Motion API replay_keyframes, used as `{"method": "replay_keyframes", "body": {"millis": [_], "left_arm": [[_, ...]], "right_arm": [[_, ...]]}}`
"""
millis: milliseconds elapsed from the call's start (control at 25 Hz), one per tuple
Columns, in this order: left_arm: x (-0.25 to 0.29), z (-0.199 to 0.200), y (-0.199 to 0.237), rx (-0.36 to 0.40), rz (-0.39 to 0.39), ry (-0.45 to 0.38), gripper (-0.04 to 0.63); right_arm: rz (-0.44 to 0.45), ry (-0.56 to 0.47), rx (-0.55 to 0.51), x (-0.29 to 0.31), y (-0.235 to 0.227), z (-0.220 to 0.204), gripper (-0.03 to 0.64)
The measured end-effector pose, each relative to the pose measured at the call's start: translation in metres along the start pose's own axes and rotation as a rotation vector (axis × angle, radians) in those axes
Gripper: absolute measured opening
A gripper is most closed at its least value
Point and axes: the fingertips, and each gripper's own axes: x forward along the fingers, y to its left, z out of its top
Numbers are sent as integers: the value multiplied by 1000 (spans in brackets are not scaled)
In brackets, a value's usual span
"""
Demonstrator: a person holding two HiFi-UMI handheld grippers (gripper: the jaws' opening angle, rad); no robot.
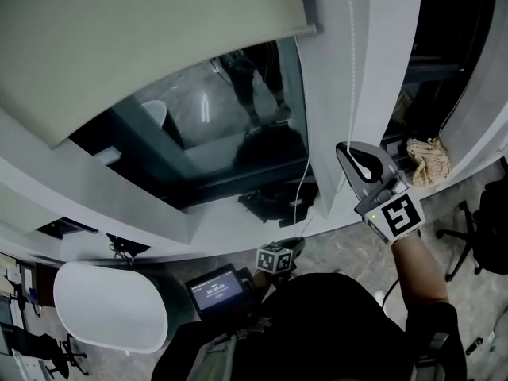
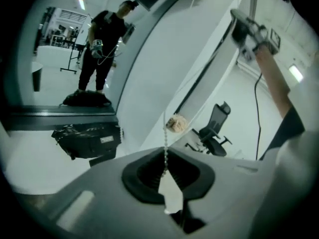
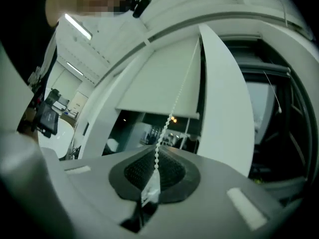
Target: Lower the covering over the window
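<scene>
While the right gripper (image 3: 152,183) is held high with its jaws pinched shut on the bead chain (image 3: 167,126), the left gripper (image 2: 167,176), lower down, is clamped on that chain too. The pale blind (image 1: 143,38) covers only the upper part of the window (image 1: 214,125).

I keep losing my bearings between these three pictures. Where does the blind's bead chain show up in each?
Head view: the bead chain hangs down the white pillar, right of centre.
Left gripper view: centre, rising from the shut left gripper.
Right gripper view: centre, climbing from the shut right gripper towards the blind.
Shared landmark: the white pillar.
</scene>
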Motion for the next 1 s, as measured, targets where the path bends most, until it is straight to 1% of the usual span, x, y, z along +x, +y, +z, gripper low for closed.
{"method": "replay_keyframes", "body": {"millis": [80, 120, 200, 240, 280, 320, 360, 400, 440, 480, 520, 600, 640, 680, 720, 760, 800, 840, 880, 960, 1000], "left_arm": [[-36, 28, 11, -35, 25, -100, 27], [-60, 48, 12, -50, 42, -144, 64], [-102, 78, 17, -66, 44, -198, 116], [-115, 82, 27, -47, 26, -203, 120], [-125, 80, 39, -6, 1, -186, 119], [-134, 76, 47, 57, -23, -138, 103], [-144, 75, 49, 134, -31, -69, 92], [-154, 80, 47, 211, -19, -10, 91], [-163, 92, 43, 273, -5, 4, 91], [-169, 113, 34, 311, -9, -38, 90], [-173, 140, 18, 331, -38, -125, 79], [-170, 198, -31, 373, -134, -338, 68], [-164, 225, -62, 408, -189, -426, 69], [-157, 249, -97, 445, -247, -493, 74], [-150, 269, -134, 477, -311, -542, 91], [-145, 287, -169, 499, -379, -584, 127], [-141, 302, -197, 511, -440, -624, 177], [-138, 319, -218, 510, -476, -669, 231], [-138, 337, -228, 497, -482, -721, 235], [-143, 374, -230, 460, -439, -831, 236], [-149, 389, -229, 441, -435, -870, 235]], "right_arm": [[-33, 171, 94, -17, 10, -91, 0], [-35, 266, 136, -26, 20, -137, 0], [-22, 439, 222, -49, 44, -218, 0], [-20, 499, 279, -60, 54, -247, 0], [-25, 538, 333, -69, 61, -267, 0], [-31, 565, 374, -75, 65, -279, 1], [-27, 596, 396, -79, 70, -288, 2], [-12, 632, 400, -83, 76, -296, 0], [12, 665, 394, -86, 84, -304, 0], [35, 687, 387, -90, 93, -310, 0], [51, 696, 385, -94, 102, -313, 0], [64, 681, 417, -96, 113, -314, 0], [66, 666, 445, -93, 116, -312, 0], [72, 652, 467, -90, 120, -309, 0], [82, 641, 480, -86, 124, -306, 0], [96, 634, 486, -84, 130, -303, 0], [113, 631, 488, -82, 136, -301, 0], [131, 628, 489, -81, 142, -298, 0], [149, 626, 488, -80, 148, -295, 0], [178, 622, 486, -80, 157, -289, 0], [187, 623, 487, -83, 161, -288, 0]]}}
